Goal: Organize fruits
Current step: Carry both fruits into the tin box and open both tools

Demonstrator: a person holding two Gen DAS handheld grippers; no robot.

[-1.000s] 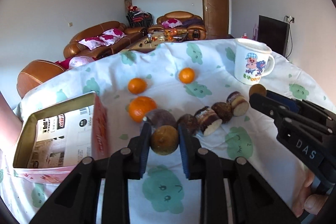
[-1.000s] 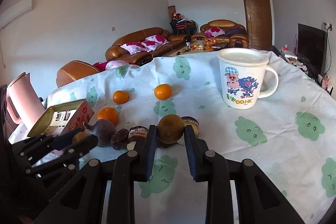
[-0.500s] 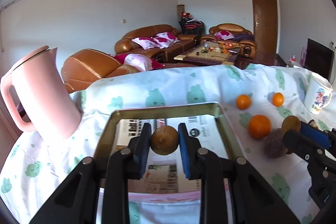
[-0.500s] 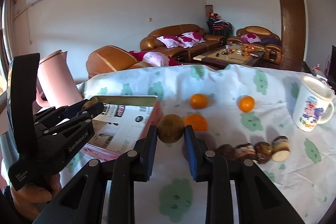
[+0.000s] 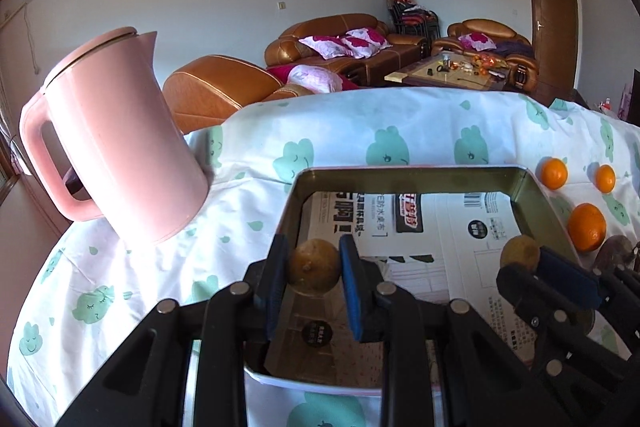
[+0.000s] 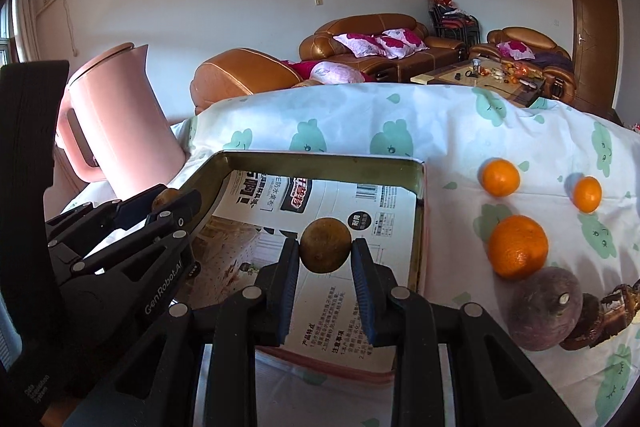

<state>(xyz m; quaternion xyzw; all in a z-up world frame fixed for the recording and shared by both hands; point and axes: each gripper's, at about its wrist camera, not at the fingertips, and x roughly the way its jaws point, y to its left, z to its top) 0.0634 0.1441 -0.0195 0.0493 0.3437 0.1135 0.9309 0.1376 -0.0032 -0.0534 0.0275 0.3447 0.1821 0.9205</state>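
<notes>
My left gripper [image 5: 314, 269] is shut on a brown round fruit [image 5: 315, 267] and holds it over the near left corner of the metal tin [image 5: 408, 174]. My right gripper [image 6: 325, 259] is shut on a second brown fruit [image 6: 325, 245] above the tin [image 6: 320, 159], which is lined with printed paper. Each gripper shows in the other's view, the right gripper [image 5: 528, 263] at right, the left gripper [image 6: 172, 201] at left. Three oranges lie on the cloth right of the tin: a large one [image 6: 518, 247] and two small ones [image 6: 500, 177] [image 6: 587, 193].
A pink kettle [image 5: 116, 147] stands left of the tin, near the table's left edge. A dark purple round fruit [image 6: 546, 313] and brown cut pieces [image 6: 612, 307] lie at the right. Sofas and a coffee table stand beyond the table.
Both grippers have swung left with their brown fruits, from the row of fruit by the mug to above the tin. The kettle has come into view.
</notes>
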